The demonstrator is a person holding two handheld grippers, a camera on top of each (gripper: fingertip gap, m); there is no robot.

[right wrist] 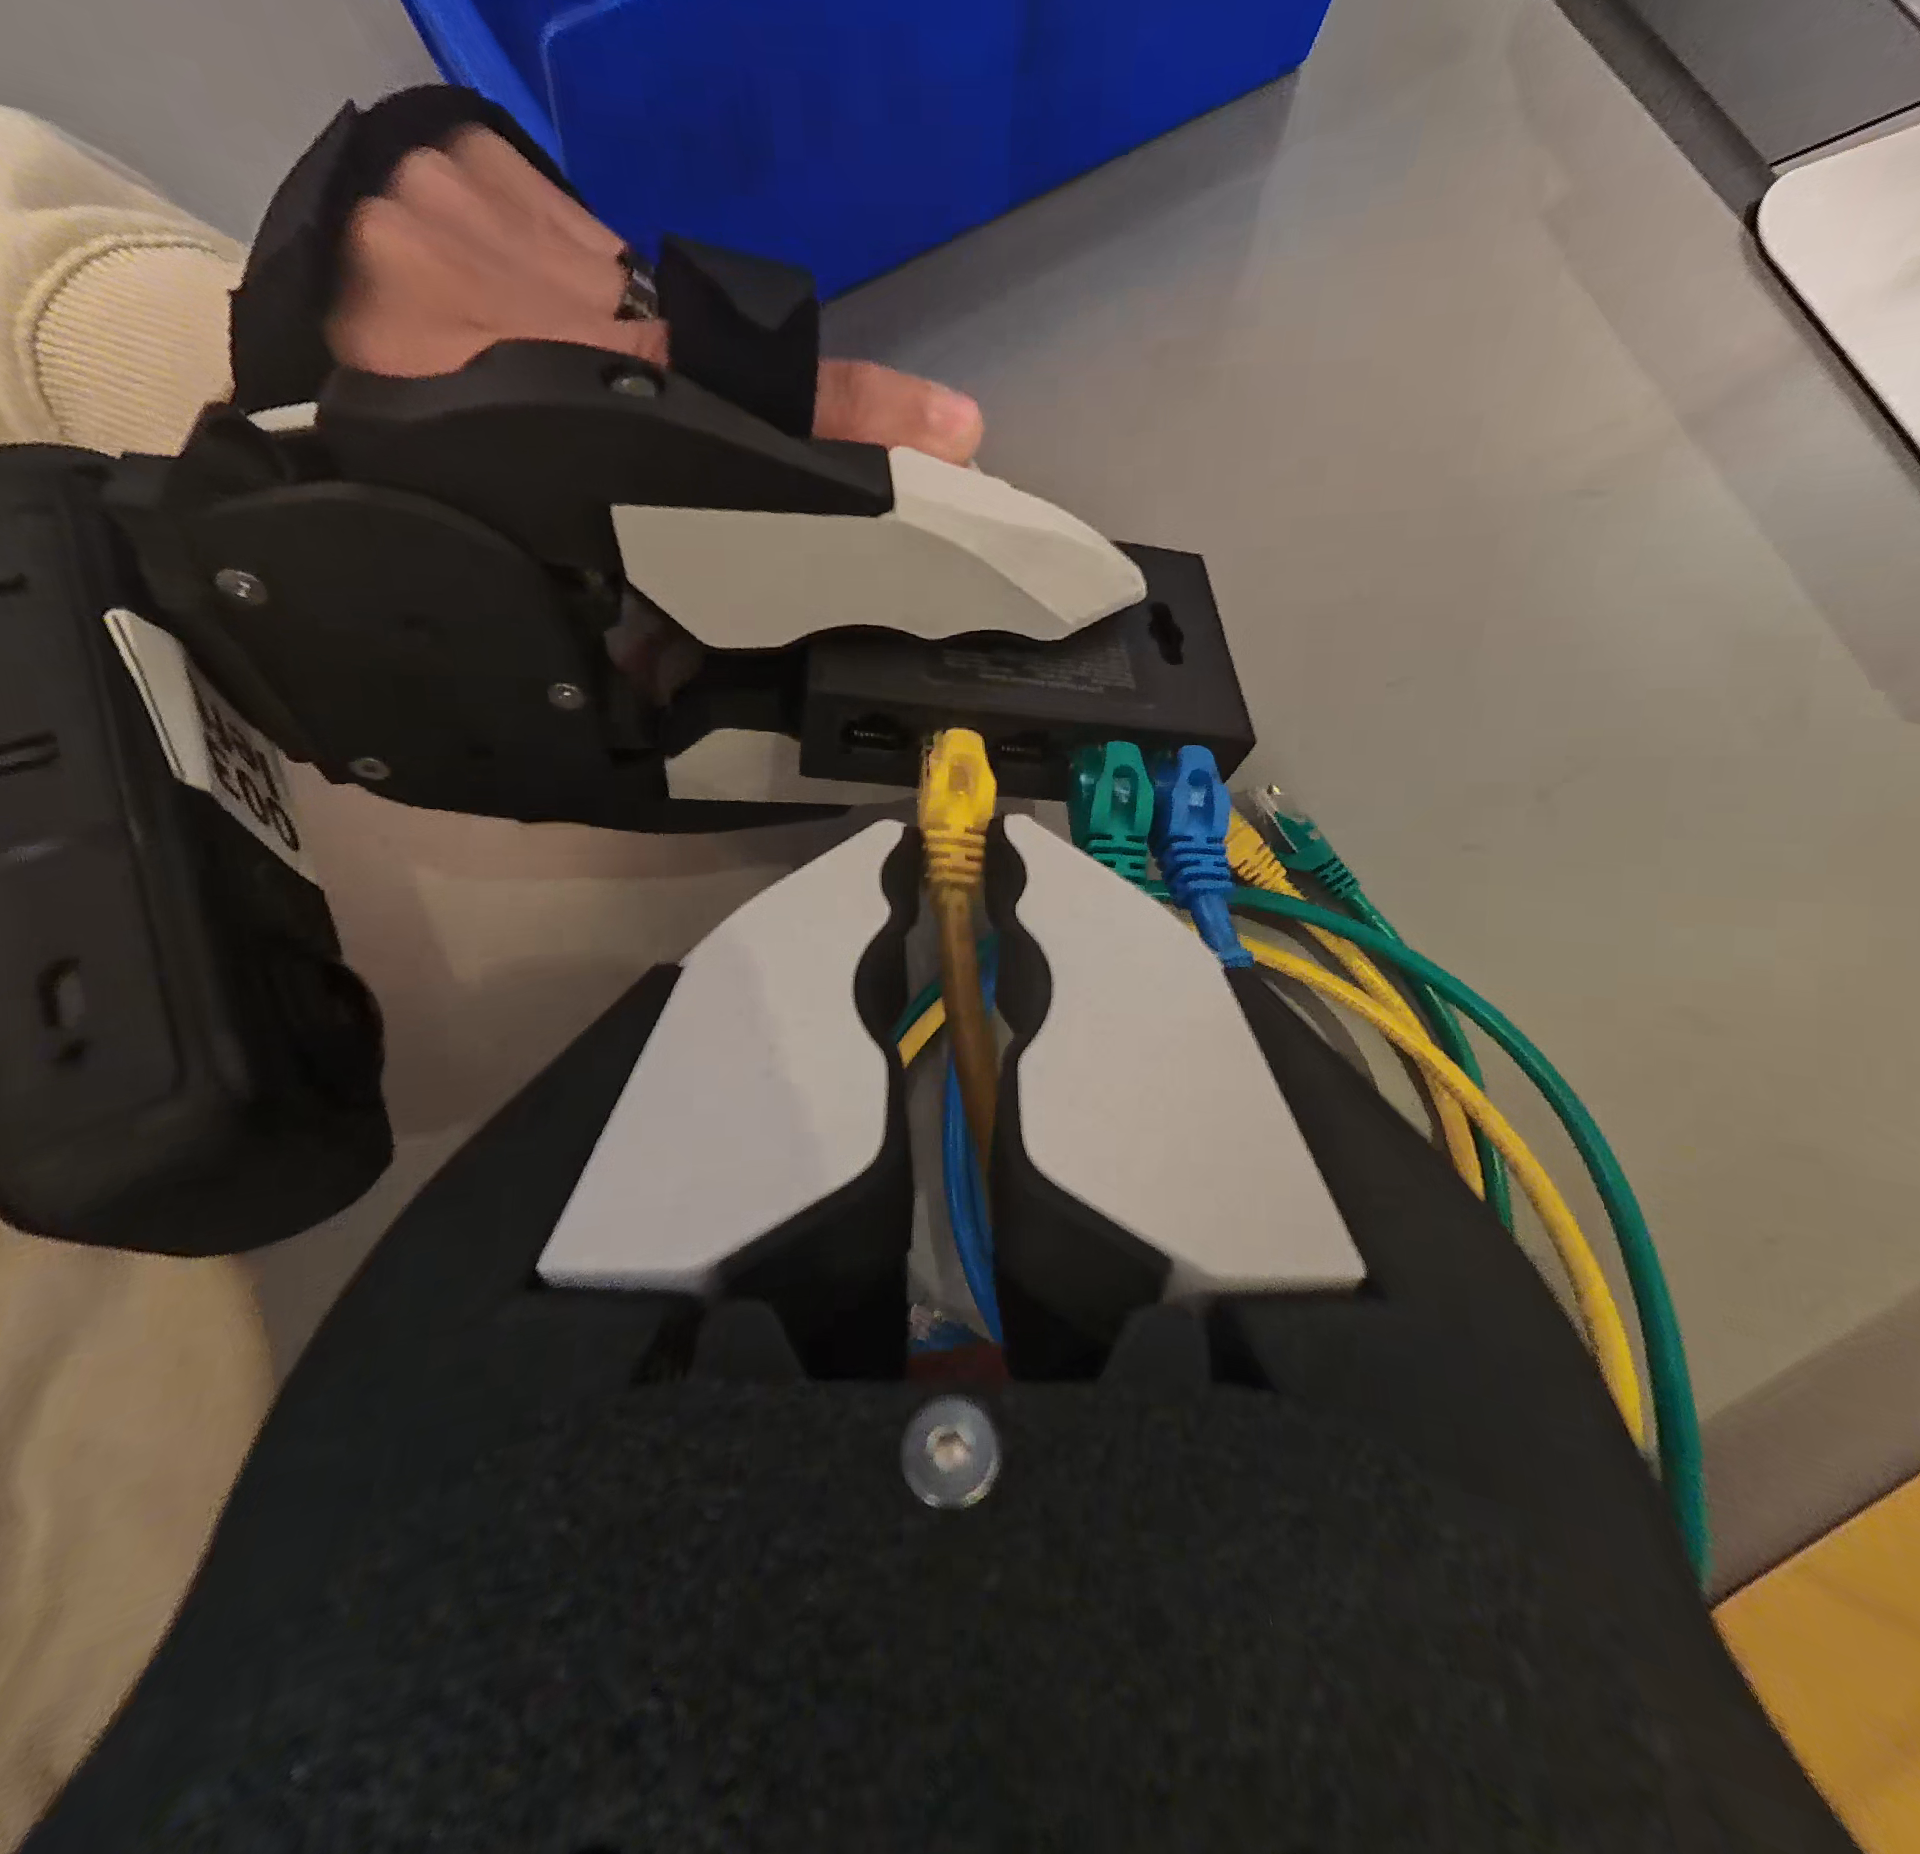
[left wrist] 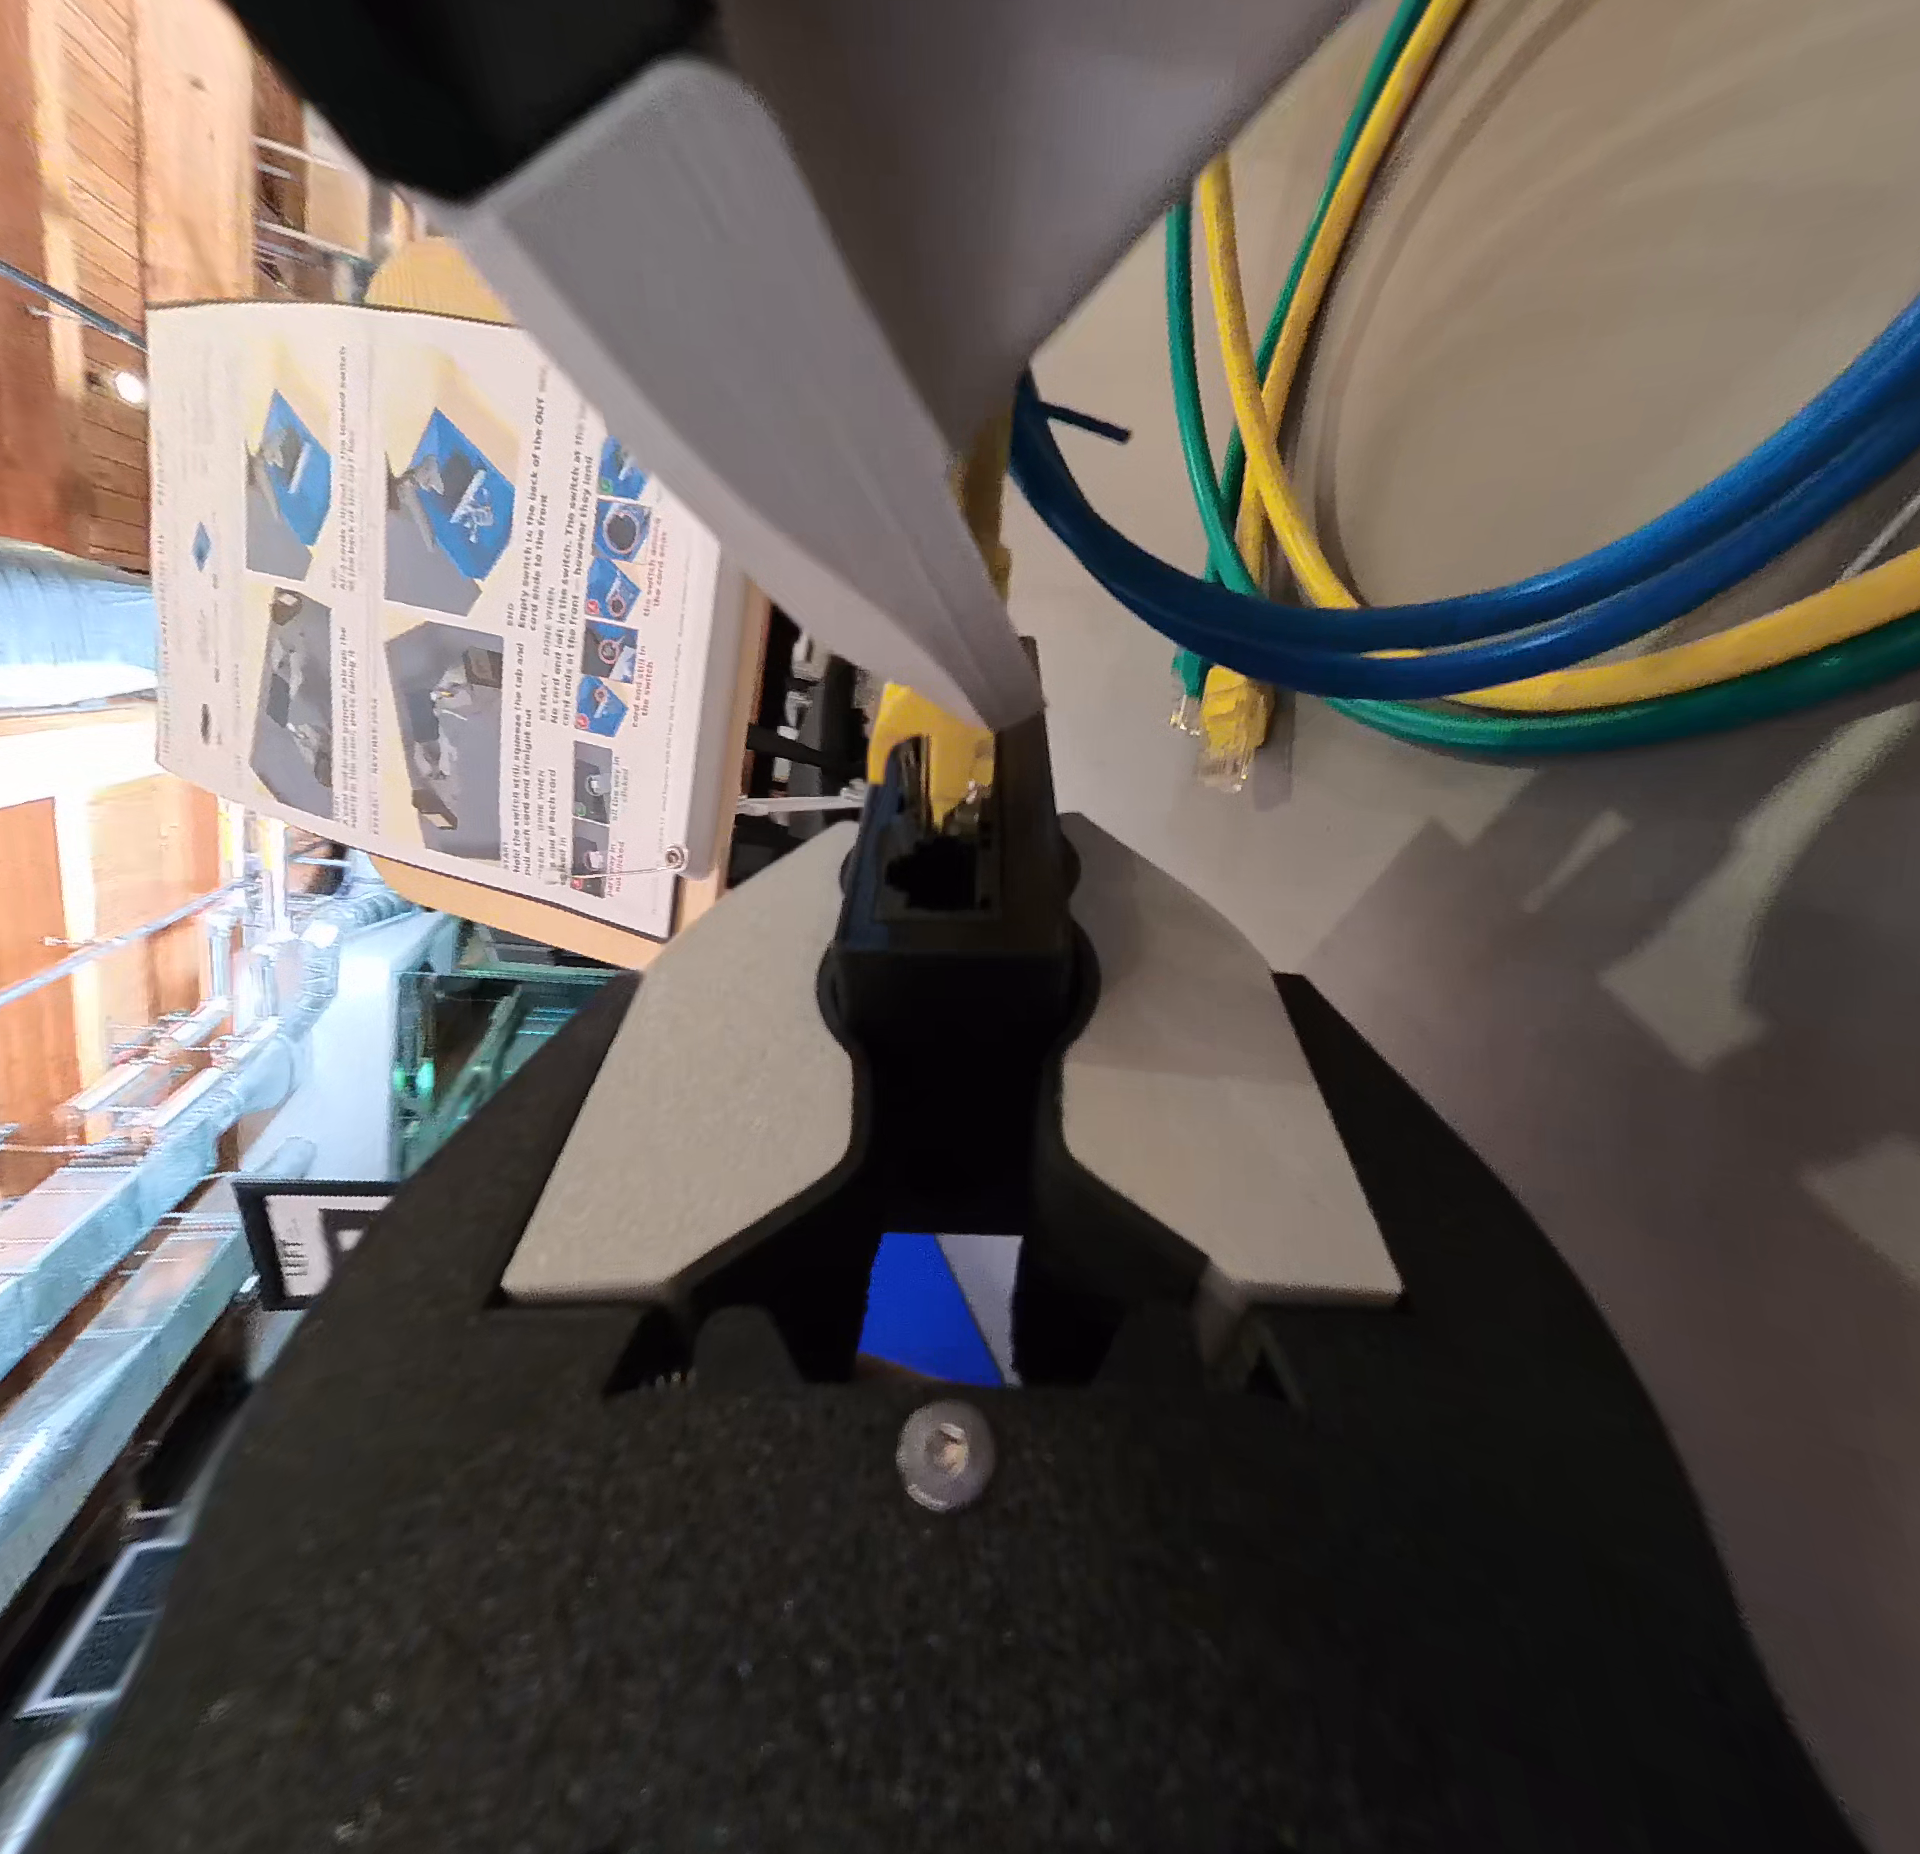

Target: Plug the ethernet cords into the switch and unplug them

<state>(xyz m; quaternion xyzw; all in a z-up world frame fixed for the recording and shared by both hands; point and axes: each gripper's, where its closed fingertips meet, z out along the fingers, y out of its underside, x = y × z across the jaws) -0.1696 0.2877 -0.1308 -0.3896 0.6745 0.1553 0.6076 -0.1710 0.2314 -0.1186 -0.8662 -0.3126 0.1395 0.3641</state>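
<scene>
Switch (right wrist: 1023,677) clamped by left hand-held gripper (right wrist: 894,661) above counter (right wrist: 1455,454). Yellow plug (right wrist: 956,796) seated in switch, flanked untouched by parted right hand-held gripper (right wrist: 951,854).

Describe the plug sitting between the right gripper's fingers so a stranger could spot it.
Find the flat black plastic switch clamped in the left gripper. Three colored plugs sit in its front ports; the yellow rubber-booted plug stands alone on the left, separated by one empty port from the green-and-blue pair.
</scene>
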